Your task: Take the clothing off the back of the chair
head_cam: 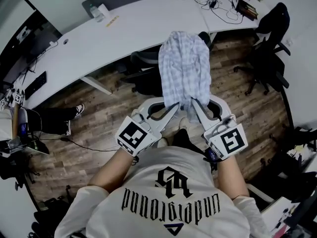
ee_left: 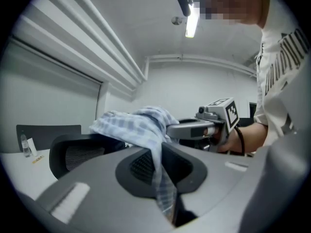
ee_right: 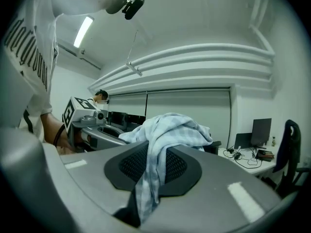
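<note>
Right up close, the left tool (head_cam: 174, 106) and the right tool (head_cam: 194, 104) are side by side, and each is clamped on a thin fold at the near edge of the checked shirt (head_cam: 184, 68), with cloth bunched between the pads in both gripper views. From there the shirt runs away from the person, and its far end looks draped over the top of the office chair (head_cam: 146, 81), so I'd say it's not off yet. My worry is that both grips look like small pinches of fabric. If the far part catches on the chair's top edge or an armrest, a firm pull could drag the cloth out of one tool and leave the shirt hanging lopsided. The chair also looks like the rolling kind, so it might just swivel or follow the pull instead of letting go. Lifting up and over seems safer than a straight tug. As for containers, the only one I can spot is a small bottle (head_cam: 97, 12) way back on the white table (head_cam: 138, 29), and it's too tiny to tell what's inside.
</note>
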